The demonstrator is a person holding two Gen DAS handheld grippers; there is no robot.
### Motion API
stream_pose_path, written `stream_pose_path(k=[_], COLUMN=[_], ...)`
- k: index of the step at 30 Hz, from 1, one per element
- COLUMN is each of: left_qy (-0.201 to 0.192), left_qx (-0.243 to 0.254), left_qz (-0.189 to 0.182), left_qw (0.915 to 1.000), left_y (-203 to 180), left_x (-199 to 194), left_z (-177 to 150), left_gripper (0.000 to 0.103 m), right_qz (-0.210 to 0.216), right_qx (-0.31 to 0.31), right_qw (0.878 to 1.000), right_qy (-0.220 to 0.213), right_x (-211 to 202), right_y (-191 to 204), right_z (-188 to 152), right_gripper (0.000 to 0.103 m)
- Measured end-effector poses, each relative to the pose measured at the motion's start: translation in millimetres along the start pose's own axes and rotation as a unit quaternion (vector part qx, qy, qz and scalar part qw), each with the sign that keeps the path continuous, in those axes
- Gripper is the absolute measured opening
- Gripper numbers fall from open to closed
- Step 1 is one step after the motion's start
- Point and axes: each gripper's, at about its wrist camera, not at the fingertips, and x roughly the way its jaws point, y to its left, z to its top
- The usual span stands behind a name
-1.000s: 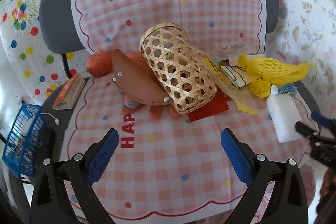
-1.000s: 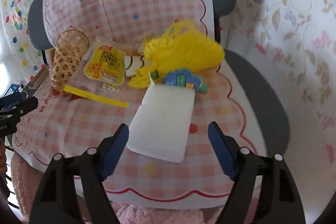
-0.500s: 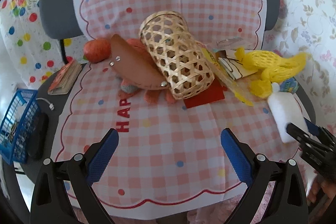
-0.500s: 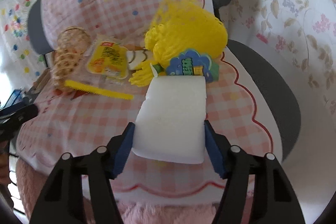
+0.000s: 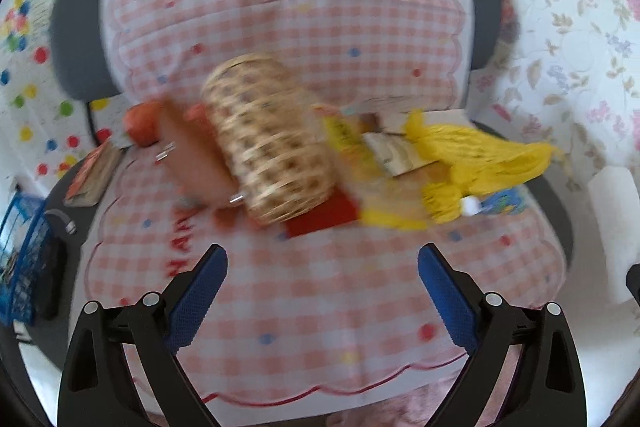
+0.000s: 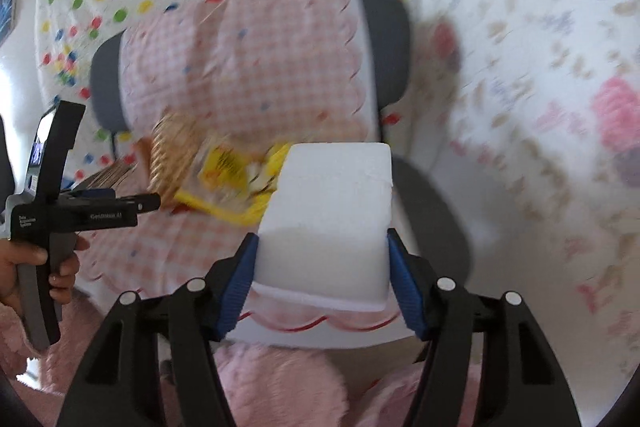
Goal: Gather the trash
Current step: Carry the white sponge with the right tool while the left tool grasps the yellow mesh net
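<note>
Clamped across the white foam block (image 6: 324,223), right gripper (image 6: 322,281) holds it lengthwise ahead; left gripper (image 5: 322,293) gapes empty.

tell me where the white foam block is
The white foam block sits clamped in the right gripper jaws, lifted off the chair.

One white foam block (image 6: 326,215), one woven bamboo basket (image 5: 268,143) lying on its side, one yellow net bag (image 5: 484,155), one red card (image 5: 324,215), and one blue crate (image 5: 22,259) off to the side. Two grippers, each with two blue pads (the snack packets are too blurred to count).
</note>
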Motion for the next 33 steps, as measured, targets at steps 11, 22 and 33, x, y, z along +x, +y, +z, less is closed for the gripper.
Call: stream_pose_path(k=[11, 22, 33], left_qy=[-0.083, -0.068, -0.087], left_qx=[0.221, 0.364, 0.307], left_qz=[-0.075, -0.064, -0.150], left_qw=[0.9690, 0.9266, 0.9357], left_y=[-133.4, -189.2, -179.8], left_x=[6.9, 58.1, 6.8], left_z=[26.3, 41.7, 66.5], left_gripper=[0.093, 0.065, 0.009], right_qz=[-0.050, -0.056, -0.060], right_qx=[0.038, 0.085, 0.106], right_qw=[0.998, 0.995, 0.993], right_qy=[-0.017, 0.012, -0.014], right_x=[-4.1, -1.4, -35.3], right_y=[-52.7, -92.6, -98.0], right_z=[1.8, -20.0, -24.0], right_gripper=[0.064, 0.065, 0.065])
